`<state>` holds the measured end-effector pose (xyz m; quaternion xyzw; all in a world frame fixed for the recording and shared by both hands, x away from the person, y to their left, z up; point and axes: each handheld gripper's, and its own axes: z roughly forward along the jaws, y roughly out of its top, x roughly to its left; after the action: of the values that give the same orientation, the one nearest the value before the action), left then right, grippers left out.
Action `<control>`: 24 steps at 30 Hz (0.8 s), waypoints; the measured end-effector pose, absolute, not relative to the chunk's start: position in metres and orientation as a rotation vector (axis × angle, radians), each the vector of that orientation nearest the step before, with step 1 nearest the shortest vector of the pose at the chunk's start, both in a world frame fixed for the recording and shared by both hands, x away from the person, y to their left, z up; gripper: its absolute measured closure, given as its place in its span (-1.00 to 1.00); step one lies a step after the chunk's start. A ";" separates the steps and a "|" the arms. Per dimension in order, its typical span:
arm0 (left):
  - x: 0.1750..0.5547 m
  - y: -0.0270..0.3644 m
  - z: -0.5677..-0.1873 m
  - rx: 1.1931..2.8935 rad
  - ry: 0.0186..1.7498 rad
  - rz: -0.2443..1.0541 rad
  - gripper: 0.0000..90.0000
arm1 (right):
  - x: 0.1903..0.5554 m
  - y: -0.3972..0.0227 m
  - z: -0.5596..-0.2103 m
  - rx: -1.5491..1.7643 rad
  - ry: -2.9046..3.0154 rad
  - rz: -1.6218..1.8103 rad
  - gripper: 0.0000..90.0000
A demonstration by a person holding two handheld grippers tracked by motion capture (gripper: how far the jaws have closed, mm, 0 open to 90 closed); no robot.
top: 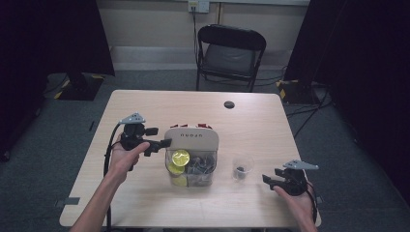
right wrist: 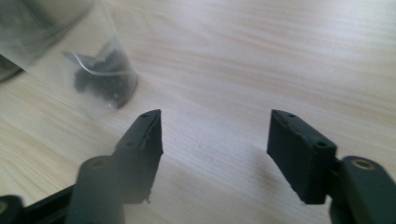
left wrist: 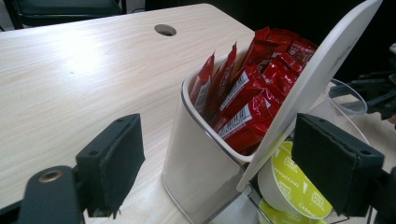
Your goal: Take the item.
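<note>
Sachets (left wrist: 243, 88) stand upright, perhaps leaning, in holder (left wrist: 196, 154).

Black left gripper (top: 159, 137) and right gripper (top: 269, 180), grey three-cornered top plates, square pads, black trailing cables

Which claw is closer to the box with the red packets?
The left claw. It sits right beside the box holding the red packets, open. The right claw is off past the clear cup, near the table's edge.
</note>
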<state>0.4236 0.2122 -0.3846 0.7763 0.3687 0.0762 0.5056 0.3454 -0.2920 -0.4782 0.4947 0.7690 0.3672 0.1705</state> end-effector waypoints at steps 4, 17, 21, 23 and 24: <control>0.423 0.216 -0.383 1.863 0.897 0.180 -0.63 | 0.347 -0.288 -0.484 1.416 2.189 0.991 -0.37; 0.426 0.243 -0.369 1.786 0.937 0.267 -0.62 | 0.350 -0.289 -0.491 1.443 2.182 0.898 -0.55; 0.432 0.244 -0.371 1.781 0.970 0.279 -0.64 | 0.348 -0.289 -0.492 1.435 2.173 0.900 -0.55; 0.434 0.240 -0.374 1.788 0.978 0.278 -0.63 | 0.347 -0.289 -0.493 1.427 2.165 0.894 -0.56; 0.434 0.240 -0.374 1.788 0.978 0.278 -0.63 | 0.347 -0.289 -0.493 1.427 2.165 0.894 -0.56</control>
<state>0.4336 0.2404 -0.3738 0.7447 0.4072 0.1158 0.5160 0.3474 -0.2895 -0.4926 0.5100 0.7737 0.3194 0.1981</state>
